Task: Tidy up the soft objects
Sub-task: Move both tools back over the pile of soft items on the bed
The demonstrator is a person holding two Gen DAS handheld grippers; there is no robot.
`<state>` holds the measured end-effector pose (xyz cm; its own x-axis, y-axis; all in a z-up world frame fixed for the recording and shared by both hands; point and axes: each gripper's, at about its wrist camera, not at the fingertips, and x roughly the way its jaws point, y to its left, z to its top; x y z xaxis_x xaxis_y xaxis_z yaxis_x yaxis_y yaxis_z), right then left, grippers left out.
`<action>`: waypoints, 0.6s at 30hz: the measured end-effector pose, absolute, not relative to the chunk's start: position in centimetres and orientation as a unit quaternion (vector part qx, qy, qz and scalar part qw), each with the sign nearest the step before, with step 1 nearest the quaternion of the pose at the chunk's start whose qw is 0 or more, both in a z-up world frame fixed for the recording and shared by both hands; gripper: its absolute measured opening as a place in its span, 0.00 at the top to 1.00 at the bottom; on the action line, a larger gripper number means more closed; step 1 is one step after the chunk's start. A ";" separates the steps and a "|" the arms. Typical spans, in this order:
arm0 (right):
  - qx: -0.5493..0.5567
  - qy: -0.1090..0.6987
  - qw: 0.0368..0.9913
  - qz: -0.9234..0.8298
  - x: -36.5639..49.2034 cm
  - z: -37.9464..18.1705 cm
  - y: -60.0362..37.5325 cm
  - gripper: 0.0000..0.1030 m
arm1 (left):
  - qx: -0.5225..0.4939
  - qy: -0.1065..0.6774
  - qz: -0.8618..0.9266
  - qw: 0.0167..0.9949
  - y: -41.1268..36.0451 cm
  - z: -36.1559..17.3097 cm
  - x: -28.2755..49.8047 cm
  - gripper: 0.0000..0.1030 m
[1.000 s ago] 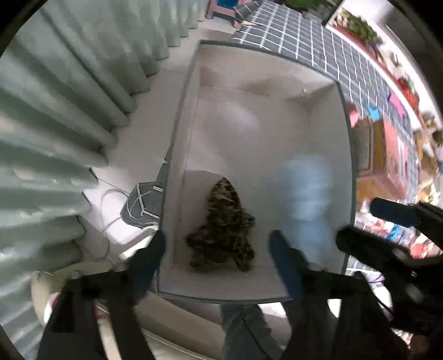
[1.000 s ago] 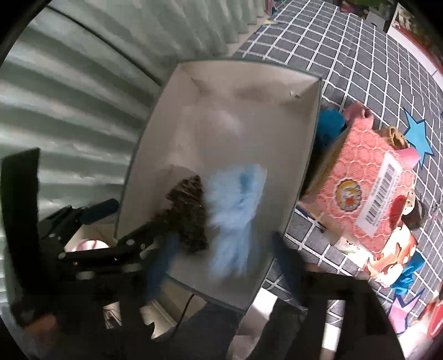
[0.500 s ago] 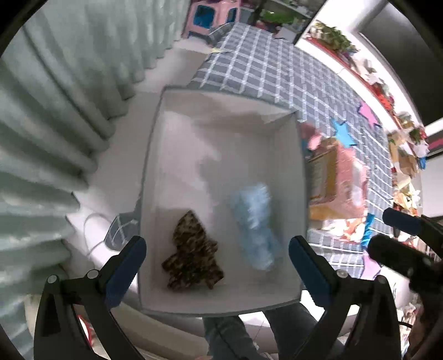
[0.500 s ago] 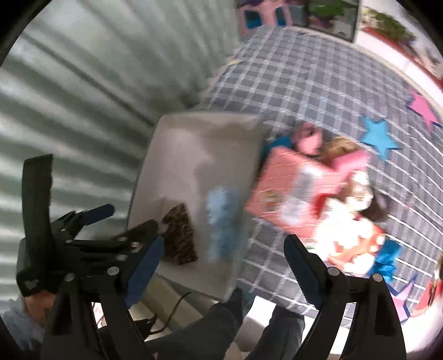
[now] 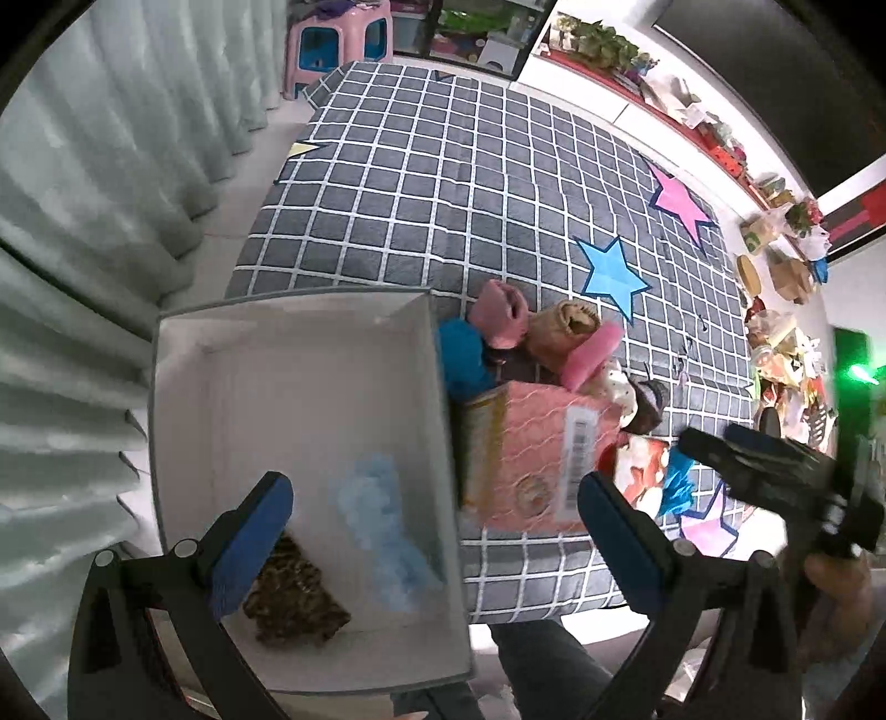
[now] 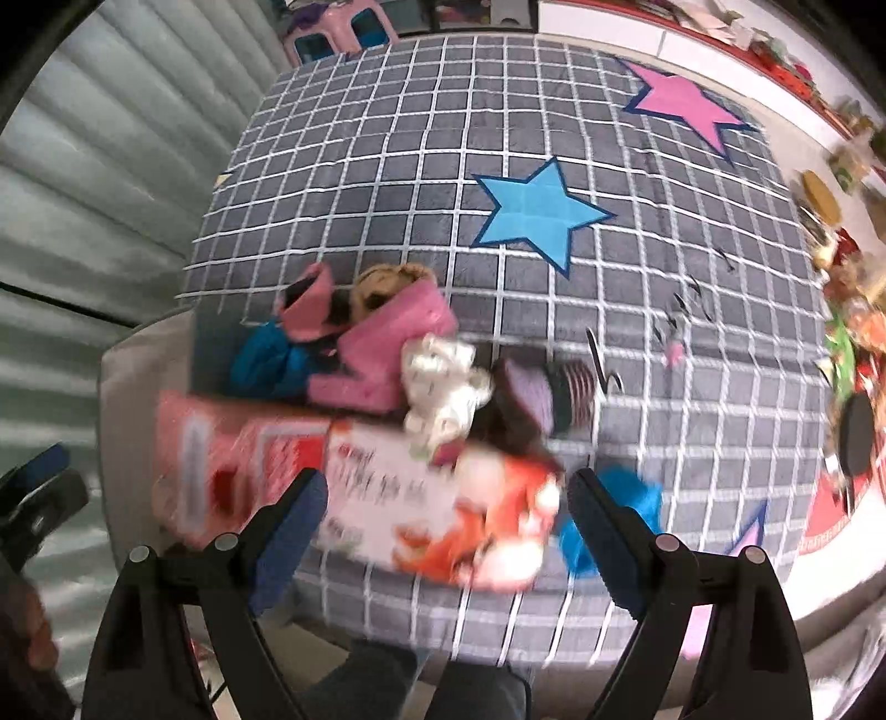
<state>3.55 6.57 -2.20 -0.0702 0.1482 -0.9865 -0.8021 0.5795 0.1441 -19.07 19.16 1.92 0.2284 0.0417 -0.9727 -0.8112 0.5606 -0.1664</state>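
A white storage box [image 5: 288, 387] sits at the mat's left edge and holds a leopard-print soft item [image 5: 296, 601] and a light blue fluffy item [image 5: 387, 537]. My left gripper [image 5: 437, 531] is open and empty above the box's near end. Beside the box lies a pile of soft things: a teal one [image 6: 266, 360], a pink one [image 6: 382, 343], a white plush [image 6: 443, 382], a dark striped one [image 6: 548, 393]. My right gripper [image 6: 448, 531] is open and empty over a pink and orange printed carton [image 6: 387, 498]. The view is blurred.
A grey checked mat [image 6: 498, 138] with blue [image 6: 531, 213] and pink [image 6: 686, 105] stars covers the floor. Curtains [image 5: 83, 221] hang left of the box. A pink stool [image 5: 332, 44] stands at the far end. Cluttered shelves [image 5: 775, 221] line the right wall.
The light blue item dropped from my right gripper into the box. Both grippers have pulled back and swung right, away from the box and toward the pile.
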 end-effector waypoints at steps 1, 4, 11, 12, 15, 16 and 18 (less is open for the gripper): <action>-0.260 0.630 0.625 0.380 4.2 -3.0 7.1 0.13 | -0.354 0.544 0.308 0.696 19.2 1.9 -18.7 0.00; -0.264 0.635 0.602 0.406 5.4 -5.7 10.1 0.13 | -0.352 0.553 0.324 0.682 19.2 1.6 -17.6 0.00; -0.348 0.632 0.545 0.427 5.3 -13.1 15.4 0.13 | -0.375 0.565 0.349 0.647 20.3 0.2 -15.4 0.00; -0.365 0.624 0.553 0.415 5.7 -13.9 15.7 0.13 | -0.376 0.568 0.350 0.644 20.5 -0.1 -14.8 0.00; -0.364 0.615 0.585 0.385 9.2 -14.7 15.2 0.13 | -0.374 0.576 0.346 0.640 20.8 -0.8 -12.9 0.00; -0.356 0.618 0.595 0.370 10.8 -14.9 14.7 0.13 | -0.372 0.578 0.344 0.639 20.9 -0.9 -12.3 0.00; -0.338 0.628 0.612 0.342 14.3 -15.1 13.3 0.13 | -0.368 0.584 0.335 0.641 21.0 -1.3 -10.6 0.00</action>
